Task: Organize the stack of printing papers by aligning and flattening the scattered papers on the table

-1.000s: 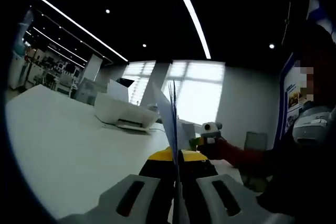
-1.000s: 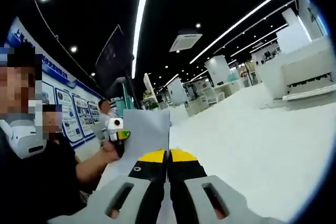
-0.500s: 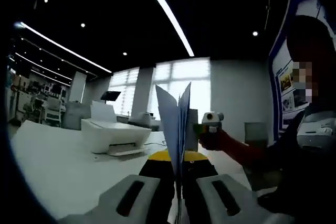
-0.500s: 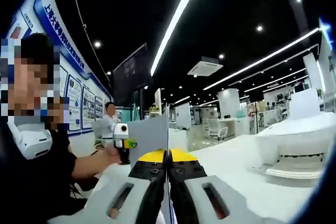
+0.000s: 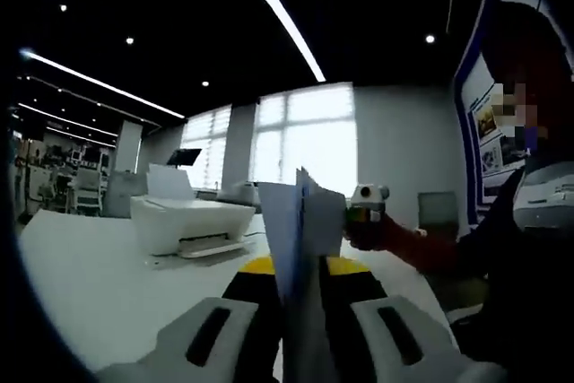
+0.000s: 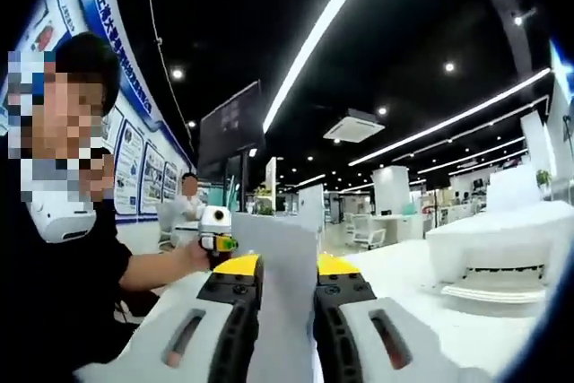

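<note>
A thin stack of white printing papers [image 5: 305, 221] stands upright above the white table [image 5: 90, 293], held between both grippers. My left gripper [image 5: 302, 268] is open, its yellow-tipped jaws spread with one end of the stack loose in the gap. My right gripper [image 6: 287, 264] is open too, and the other end of the papers [image 6: 282, 248] fills the space between its jaws. In the left gripper view the right gripper [image 5: 368, 202] shows in a person's hand beyond the papers. In the right gripper view the left gripper [image 6: 215, 229] shows in the other hand.
A white printer [image 5: 193, 221] sits on the table at the left; it also appears as the printer [image 6: 493, 253] at the right. The person's body and arms [image 6: 63, 293] are close by. Office furniture and a second person [image 6: 190, 199] stand far behind.
Both grippers' jaws have spread apart around the papers, which were pinched thin before. The stack now sits lower and its sheets fan slightly. Both cameras have tilted a little.
</note>
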